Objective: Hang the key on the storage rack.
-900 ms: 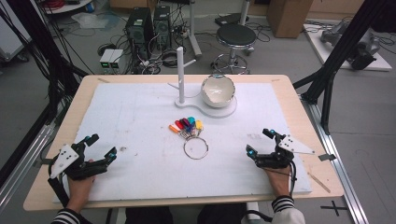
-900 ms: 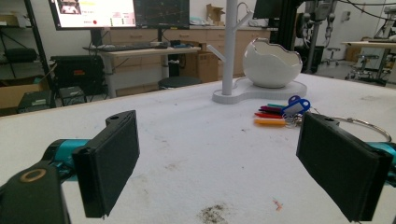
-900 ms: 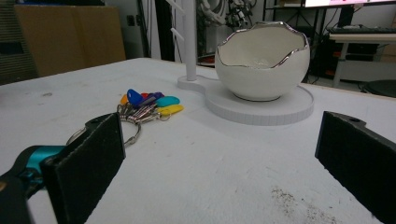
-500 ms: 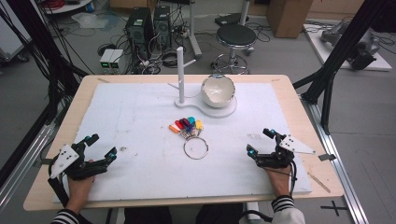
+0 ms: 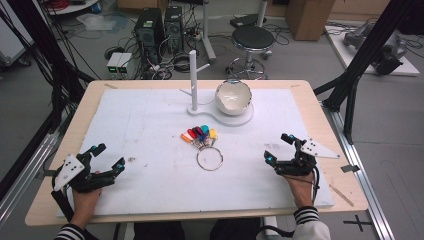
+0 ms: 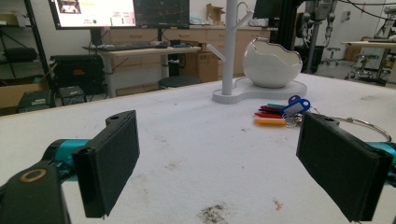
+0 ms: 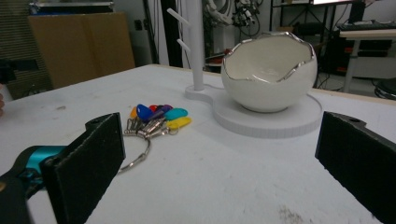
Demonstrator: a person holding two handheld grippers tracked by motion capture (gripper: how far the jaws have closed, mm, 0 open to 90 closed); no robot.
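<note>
A large metal key ring (image 5: 209,159) with a fan of coloured key tags (image 5: 199,134) lies mid-table on the white mat. Behind it stands a white holder: a post with pegs (image 5: 193,80) and an eggshell-shaped bowl (image 5: 233,96) on one base. My left gripper (image 5: 106,159) rests open at the front left, far from the ring. At the front right, my right gripper (image 5: 278,148) is open too, about a hand's width from the ring. The tags (image 6: 278,113) and ring (image 7: 136,159) lie beyond the open jaws in both gripper views, with the bowl (image 7: 267,73) farther back.
The white mat (image 5: 150,115) covers most of the wooden table (image 5: 345,165). Beyond the far edge are a stool (image 5: 253,37), computer towers (image 5: 159,25) and cables on the floor. Black frame legs (image 5: 355,75) stand at the table's right side.
</note>
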